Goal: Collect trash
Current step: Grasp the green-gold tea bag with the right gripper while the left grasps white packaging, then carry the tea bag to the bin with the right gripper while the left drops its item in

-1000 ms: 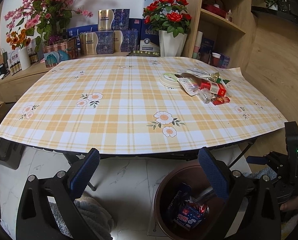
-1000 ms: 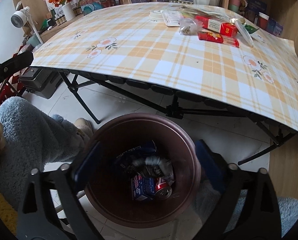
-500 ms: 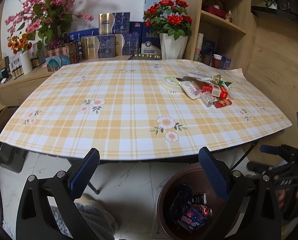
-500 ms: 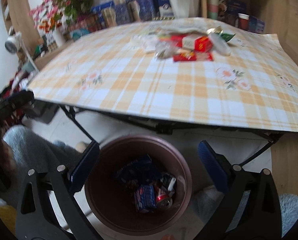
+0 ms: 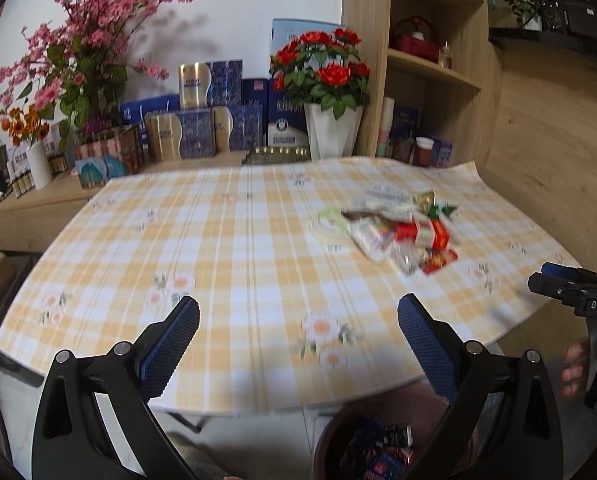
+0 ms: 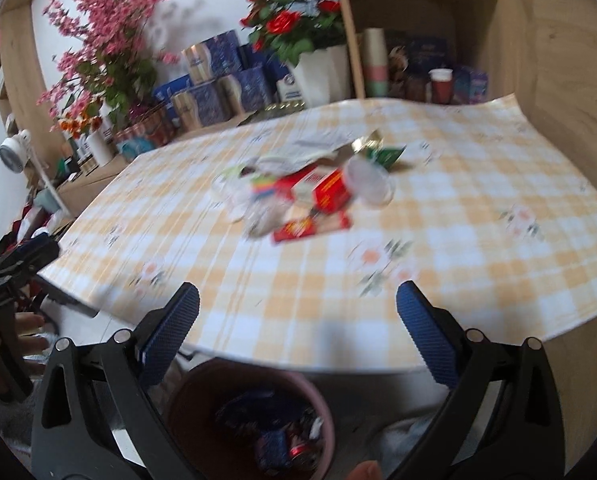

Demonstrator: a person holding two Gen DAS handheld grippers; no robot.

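Note:
A heap of trash (image 5: 398, 232) lies on the checked tablecloth (image 5: 226, 248) toward the right: red cartons, clear wrappers, a white lid, green and gold foil. In the right wrist view the same heap (image 6: 310, 196) sits mid-table, blurred. A brown bin (image 6: 250, 420) holding blue packets and a can stands on the floor under the table's near edge; its rim (image 5: 326, 440) shows at the bottom of the left wrist view. My left gripper (image 5: 298, 336) is open and empty above the table's near edge. My right gripper (image 6: 298, 324) is open and empty, above the bin.
Flower pots (image 5: 330, 80), blue and gold boxes (image 5: 202, 120) and a wooden shelf unit (image 5: 430, 60) line the far side. A wooden wall (image 5: 550, 140) stands right of the table. A person's hand (image 6: 14, 332) shows at the left edge of the right wrist view.
Both grippers have risen from floor level beside the bin and tilted up toward the table. The bin has slid to the bottom of both views. Both stay open.

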